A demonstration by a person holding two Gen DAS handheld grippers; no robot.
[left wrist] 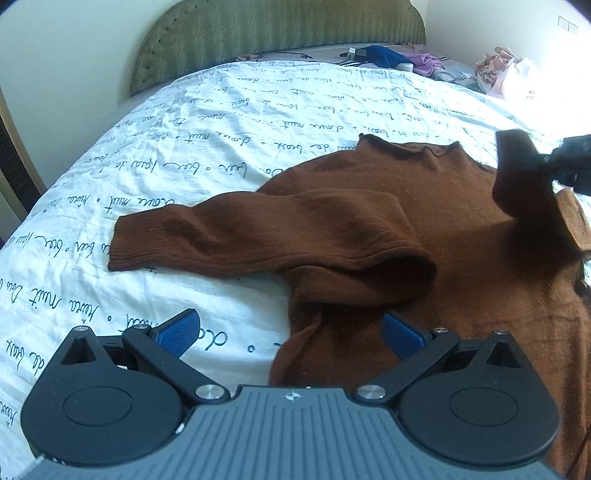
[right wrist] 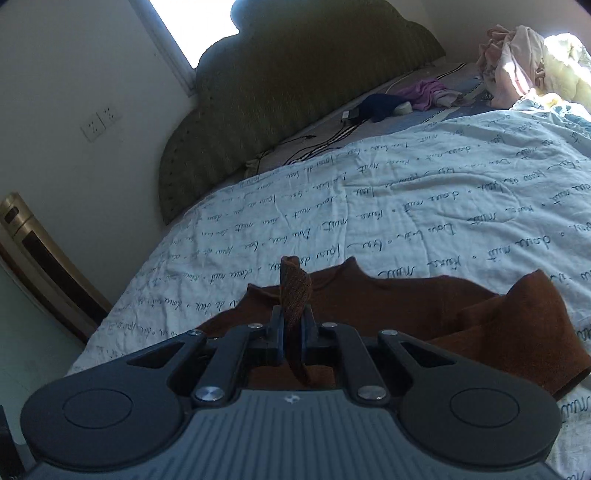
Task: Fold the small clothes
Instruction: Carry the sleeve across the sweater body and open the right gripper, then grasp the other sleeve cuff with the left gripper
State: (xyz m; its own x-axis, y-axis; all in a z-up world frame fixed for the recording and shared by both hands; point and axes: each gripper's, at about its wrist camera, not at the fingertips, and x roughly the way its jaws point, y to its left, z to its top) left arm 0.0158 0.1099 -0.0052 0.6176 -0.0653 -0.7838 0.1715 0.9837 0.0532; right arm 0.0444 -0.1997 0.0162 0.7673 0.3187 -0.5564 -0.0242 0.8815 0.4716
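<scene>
Sweater [left wrist: 424,229]: brown knit, spread across the white bedspread [left wrist: 207,147] with cursive writing, neck toward the headboard [left wrist: 273,33].
Left sleeve [left wrist: 236,236]: folded over the body, cuff lying out on the bedspread.
Left gripper [left wrist: 290,332]: jaws wide apart, nothing between the blue pads [left wrist: 177,330]; just above the sweater's lower edge, one pad over bedspread, the other over knit.
Right gripper [right wrist: 293,325]: clamped tight on a strip of the brown knit, cuff [right wrist: 295,291] sticking up past the fingertips; lifted off the bed.
Right sleeve [right wrist: 532,325]: drawn up from the body, trailing down to the bed.
Far end of bed: blue cloth [left wrist: 384,55], purple cloth [left wrist: 424,62] and a pale pile of clothes [left wrist: 502,70] near the headboard.
</scene>
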